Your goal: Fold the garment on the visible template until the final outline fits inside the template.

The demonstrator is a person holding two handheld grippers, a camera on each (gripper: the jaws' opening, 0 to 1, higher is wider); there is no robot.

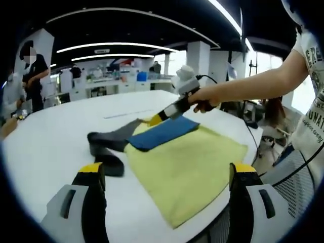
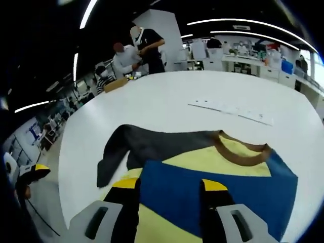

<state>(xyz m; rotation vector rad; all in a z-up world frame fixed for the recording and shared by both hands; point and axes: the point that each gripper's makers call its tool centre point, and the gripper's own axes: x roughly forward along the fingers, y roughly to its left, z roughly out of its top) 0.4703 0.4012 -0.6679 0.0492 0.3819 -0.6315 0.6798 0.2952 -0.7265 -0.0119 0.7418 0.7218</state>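
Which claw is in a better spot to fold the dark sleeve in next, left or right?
Probably the left claw. Its open jaws face the dark sleeve lying off the yellow template on its side. The right claw is busy at the blue part of the garment.

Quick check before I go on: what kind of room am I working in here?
Probably an open-plan lab or office workspace. A large white table holds the garment, long ceiling strip lights run overhead, and people work at benches and shelving in the background.
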